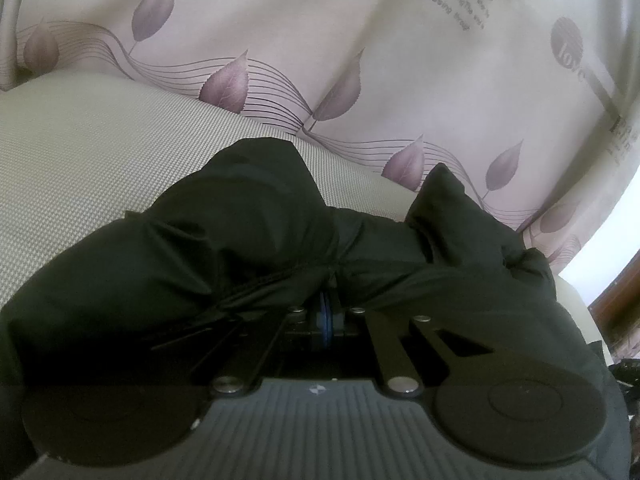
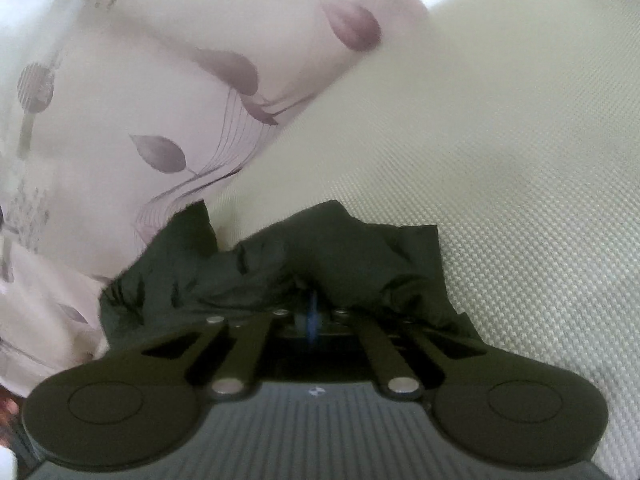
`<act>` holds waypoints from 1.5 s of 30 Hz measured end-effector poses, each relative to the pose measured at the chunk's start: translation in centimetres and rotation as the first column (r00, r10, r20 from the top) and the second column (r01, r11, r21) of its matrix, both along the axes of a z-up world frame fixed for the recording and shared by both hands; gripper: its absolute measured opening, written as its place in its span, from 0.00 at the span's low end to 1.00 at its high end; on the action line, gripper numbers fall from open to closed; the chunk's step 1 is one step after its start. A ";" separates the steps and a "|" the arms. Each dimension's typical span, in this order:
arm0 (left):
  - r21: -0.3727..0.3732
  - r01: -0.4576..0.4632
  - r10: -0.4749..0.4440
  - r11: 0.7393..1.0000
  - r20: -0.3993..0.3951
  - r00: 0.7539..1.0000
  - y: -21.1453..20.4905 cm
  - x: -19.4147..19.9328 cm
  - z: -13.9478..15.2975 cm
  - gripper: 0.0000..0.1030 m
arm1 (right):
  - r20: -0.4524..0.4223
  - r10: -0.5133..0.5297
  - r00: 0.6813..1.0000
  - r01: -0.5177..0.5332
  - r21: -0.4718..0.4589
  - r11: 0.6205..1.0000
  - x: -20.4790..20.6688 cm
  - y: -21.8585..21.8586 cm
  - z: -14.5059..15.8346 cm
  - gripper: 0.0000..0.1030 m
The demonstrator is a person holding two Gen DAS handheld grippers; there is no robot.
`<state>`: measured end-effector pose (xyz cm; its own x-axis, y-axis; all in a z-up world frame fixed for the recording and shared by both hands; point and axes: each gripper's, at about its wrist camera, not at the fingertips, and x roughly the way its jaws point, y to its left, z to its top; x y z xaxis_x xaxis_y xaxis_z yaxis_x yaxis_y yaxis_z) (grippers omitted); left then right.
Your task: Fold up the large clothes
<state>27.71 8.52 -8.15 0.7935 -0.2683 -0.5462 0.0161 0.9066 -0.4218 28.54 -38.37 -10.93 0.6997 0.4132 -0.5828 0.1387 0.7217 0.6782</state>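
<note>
Clenching bunched folds of the crumpled black thin-fabric garment, your left tool and right tool hold it over the cream woven-textured cushion beside its edge along the leaf-printed pale curtain.

The left gripper points downward at a slant, its 2 jaws pinched together on a bunched fold of black garment. The right gripper tilts down likewise, jaws fully closed, clamping the same dark cloth between its pads.
</note>
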 end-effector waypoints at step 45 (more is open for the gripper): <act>0.179 -0.134 0.134 0.975 0.013 0.991 1.6 0.3 1.1 0.26 | 0.150 0.399 0.905 -0.310 -0.411 0.857 -0.2 22.4 8.3 0.03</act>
<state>28.01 10.12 -7.01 0.8162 -0.0571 -0.5750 -0.1104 0.9613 -0.2522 28.33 -15.96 -2.60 0.6753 0.4434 -0.5894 -0.2964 0.8949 0.3336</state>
